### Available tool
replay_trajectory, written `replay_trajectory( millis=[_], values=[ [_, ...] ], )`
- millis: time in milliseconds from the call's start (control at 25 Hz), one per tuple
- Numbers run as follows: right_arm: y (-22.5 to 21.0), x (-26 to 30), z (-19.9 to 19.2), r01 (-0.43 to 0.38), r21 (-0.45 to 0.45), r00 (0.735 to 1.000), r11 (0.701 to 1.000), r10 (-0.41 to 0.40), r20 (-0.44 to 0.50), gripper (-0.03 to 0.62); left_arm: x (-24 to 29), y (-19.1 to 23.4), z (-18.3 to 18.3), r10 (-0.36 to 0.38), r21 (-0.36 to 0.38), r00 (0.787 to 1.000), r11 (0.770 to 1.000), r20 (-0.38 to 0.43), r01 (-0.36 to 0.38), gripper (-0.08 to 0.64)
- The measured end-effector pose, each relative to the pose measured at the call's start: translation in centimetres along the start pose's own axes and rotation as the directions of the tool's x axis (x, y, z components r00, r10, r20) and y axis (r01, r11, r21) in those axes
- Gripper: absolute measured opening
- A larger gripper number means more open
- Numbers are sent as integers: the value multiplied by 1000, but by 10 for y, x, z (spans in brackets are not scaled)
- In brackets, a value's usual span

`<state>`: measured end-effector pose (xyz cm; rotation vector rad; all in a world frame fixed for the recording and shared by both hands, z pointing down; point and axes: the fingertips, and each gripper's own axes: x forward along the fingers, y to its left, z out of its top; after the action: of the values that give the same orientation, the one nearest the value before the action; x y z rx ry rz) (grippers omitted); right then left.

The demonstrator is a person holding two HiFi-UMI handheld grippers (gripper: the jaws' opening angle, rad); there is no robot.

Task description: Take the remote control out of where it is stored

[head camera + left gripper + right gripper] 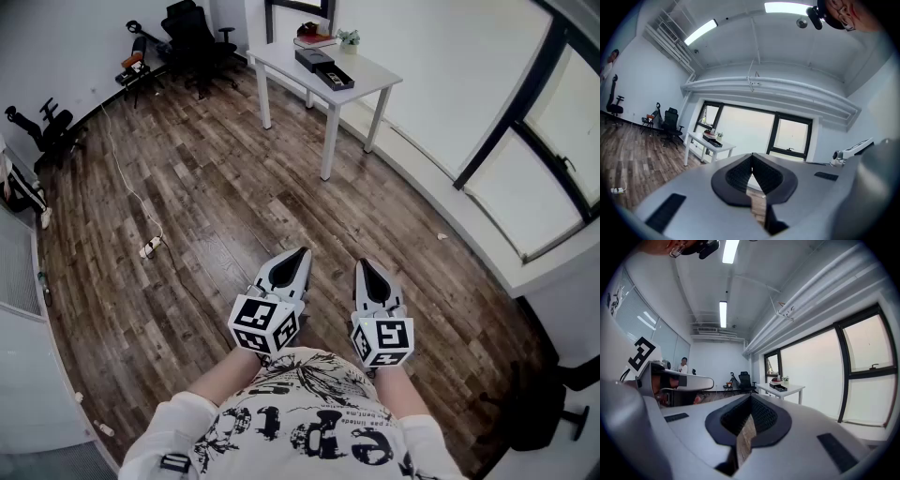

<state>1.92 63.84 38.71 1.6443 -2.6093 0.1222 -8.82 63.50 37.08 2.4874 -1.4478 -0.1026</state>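
The person stands on a dark wooden floor (216, 206) and holds both grippers low, close to the body and side by side, with the tips pointing forward. The left gripper (301, 253) has its two jaws fully together. In the left gripper view the dark ribbed pads (740, 174) meet at the tips, and nothing is between them. The right gripper (364, 265) is the same: its jaws are closed tip to tip and they hold nothing. Only a narrow slit below the tips shows a piece of the floor. The two grippers do not touch each other.

A white table (375, 75) stands well apart from the grippers, at the far side of the room near the windows (553, 141). On it lie two flat dark boxes (336, 79), a stack of books (314, 39) and a small plant (349, 37). The remote control is too small to recognise in any view, so I cannot tell which box holds it.

Black office chairs (197, 33) stand in the far left corner, and a white cable with a power strip (150, 247) lies on the floor.
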Motion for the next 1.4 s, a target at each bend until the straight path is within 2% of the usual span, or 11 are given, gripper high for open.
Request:
replay_trajectory(
  millis=[320,480,880,1160,1400],
  values=[
    [4,3,0,-6,-5,1000,1000,6,-1,2,-1,3,-2,6,6,1000,1000,2,-6,11],
    [4,2,-3,5,22,1000,1000,-6,6,2,-2,8,-5,13,-9,1000,1000,2,-13,11],
    [-25,-5,-13,53,77,999,996,-52,-15,2,20,-4,-16,-8,-22,1000,1000,-27,7,11],
    [-51,11,-30,84,144,996,986,-77,-52,2,49,1,-25,-25,-12,996,1000,-87,24,11],
    [-72,47,-38,111,164,991,980,-98,-86,2,94,19,-30,-59,-38,990,998,-125,54,11]
  ],
)
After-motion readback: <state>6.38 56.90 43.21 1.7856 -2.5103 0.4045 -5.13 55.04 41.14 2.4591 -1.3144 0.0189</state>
